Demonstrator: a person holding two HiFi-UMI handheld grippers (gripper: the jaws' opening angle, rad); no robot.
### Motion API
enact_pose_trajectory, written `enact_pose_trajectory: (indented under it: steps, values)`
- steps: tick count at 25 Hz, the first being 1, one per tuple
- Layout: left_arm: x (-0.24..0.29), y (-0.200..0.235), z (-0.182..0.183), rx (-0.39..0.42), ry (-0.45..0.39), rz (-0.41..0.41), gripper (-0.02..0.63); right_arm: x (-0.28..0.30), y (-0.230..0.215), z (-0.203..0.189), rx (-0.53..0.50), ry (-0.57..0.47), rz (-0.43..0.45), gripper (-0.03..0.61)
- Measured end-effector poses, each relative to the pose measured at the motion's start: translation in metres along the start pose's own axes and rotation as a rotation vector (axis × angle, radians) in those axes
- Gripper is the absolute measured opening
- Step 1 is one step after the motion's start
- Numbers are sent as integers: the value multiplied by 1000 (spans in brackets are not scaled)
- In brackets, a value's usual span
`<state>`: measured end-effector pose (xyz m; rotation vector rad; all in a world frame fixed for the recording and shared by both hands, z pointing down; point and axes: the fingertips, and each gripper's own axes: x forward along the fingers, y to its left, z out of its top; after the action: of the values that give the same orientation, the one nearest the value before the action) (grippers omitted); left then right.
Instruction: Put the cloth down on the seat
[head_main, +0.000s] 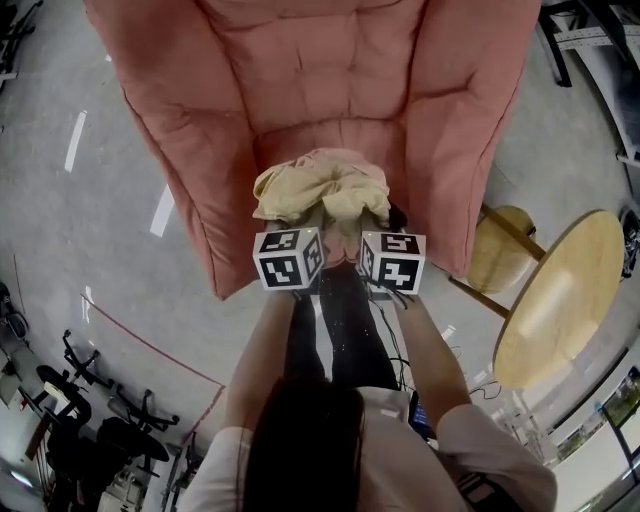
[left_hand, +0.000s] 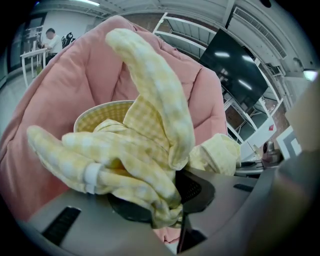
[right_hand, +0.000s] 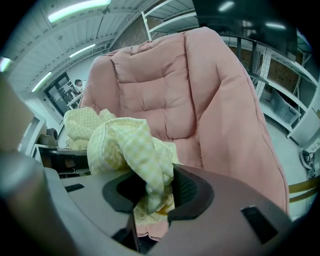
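Holding yellow checked cloth (head_main: 322, 190) bunched over front of pink seat (head_main: 345, 135), both ends gripped.
Left gripper (left_hand: 165, 192) fingers clenched on one wad, right gripper (right_hand: 150, 192) fingers clenched on the other, side by side, equally near. Long axis left-right across both. Seat cushion straight ahead and below, contact unclear. Nothing in the way; armchair arms (head_main: 190, 150) flanking, round table (head_main: 560, 300) well off right.

Armchair (head_main: 330, 70) back beyond top edge
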<state>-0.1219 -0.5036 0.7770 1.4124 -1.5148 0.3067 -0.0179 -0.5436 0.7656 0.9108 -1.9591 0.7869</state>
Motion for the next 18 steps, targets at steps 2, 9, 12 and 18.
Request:
enact_pose_trajectory:
  steps: [2,9,12,18]
  values:
    - [13,4,-5,-8,3,6,115,13,-6,-4,-3,6,-1,147]
    - [37,15,-13,-11,12,13,115,39,-13,-12,0,23,1,147]
    - [44,18,-15,-12,11,17,115,47,-15,-14,-7,26,-6,148]
    - [55,20,-26,-6,24,21,115,57,-21,-25,-5,42,-5,149]
